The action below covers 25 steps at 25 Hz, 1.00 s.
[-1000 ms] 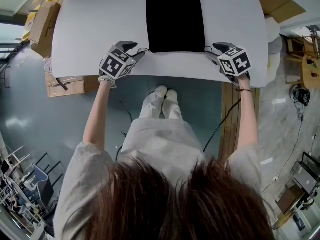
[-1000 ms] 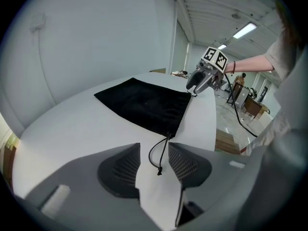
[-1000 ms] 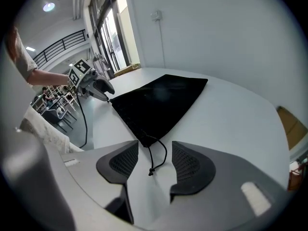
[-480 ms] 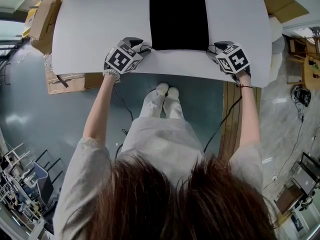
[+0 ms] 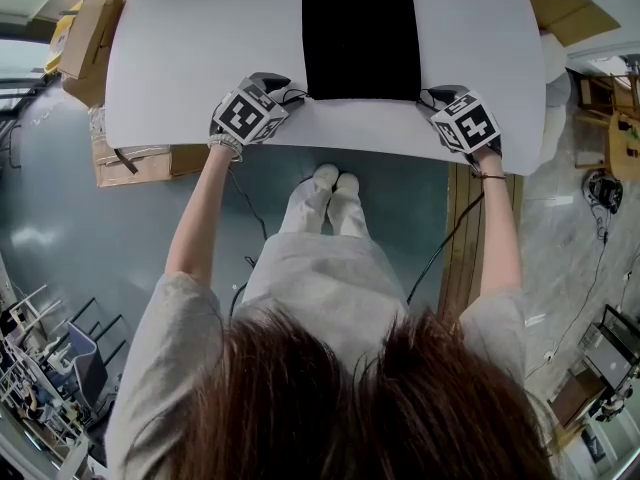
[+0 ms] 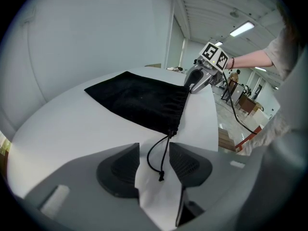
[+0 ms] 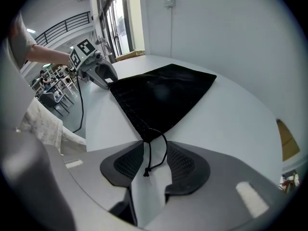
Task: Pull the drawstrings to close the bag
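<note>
Straddling the left drawstring (image 6: 165,152) with my left gripper (image 6: 154,144), jaws wide, just easing inward, right gripper (image 7: 155,142) jaws just narrowing around the right drawstring (image 7: 149,156), neither cord pinched yet

The black bag (image 5: 360,33) lay flat and ungathered at the near edge of the table (image 5: 180,58), a knotted drawstring (image 6: 161,158) trailing from each near corner.
</note>
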Available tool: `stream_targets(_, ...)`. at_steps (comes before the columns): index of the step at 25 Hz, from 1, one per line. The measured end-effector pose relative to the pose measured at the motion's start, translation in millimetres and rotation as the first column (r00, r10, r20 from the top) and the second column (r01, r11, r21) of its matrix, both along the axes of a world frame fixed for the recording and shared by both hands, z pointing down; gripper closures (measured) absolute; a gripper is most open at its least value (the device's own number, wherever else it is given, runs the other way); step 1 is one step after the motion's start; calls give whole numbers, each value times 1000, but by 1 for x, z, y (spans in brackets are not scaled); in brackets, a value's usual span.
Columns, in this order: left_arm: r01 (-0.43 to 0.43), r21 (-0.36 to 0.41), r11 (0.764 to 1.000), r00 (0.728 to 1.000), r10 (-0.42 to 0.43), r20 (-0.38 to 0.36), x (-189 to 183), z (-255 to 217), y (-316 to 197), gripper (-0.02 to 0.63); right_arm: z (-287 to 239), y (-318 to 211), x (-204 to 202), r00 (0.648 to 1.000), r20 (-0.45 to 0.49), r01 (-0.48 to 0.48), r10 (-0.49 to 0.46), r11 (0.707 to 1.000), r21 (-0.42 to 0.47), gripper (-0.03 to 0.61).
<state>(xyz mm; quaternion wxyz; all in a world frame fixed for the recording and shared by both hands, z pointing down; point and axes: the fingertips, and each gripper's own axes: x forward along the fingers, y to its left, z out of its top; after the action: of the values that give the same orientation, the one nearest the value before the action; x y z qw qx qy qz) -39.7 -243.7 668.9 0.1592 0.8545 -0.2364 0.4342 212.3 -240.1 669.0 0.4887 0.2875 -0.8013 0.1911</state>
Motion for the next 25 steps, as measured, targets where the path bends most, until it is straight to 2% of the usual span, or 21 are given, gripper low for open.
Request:
stream_targets(14,-18,-31,999,1000,18,11,2,3,5,485,0,3,-1,1000,-2,5,-5,1000,-14,452)
stream_targets(23,1,-53,999,1000,0,16,2,5,5,535,0,5,1,1000,-20,17,-18,1000,-13,555)
stream_targets(25,-4,-63,998,1000,5,19,3,5,6,558,0,5,2,1000,-14,8,-8,1000,-17,558)
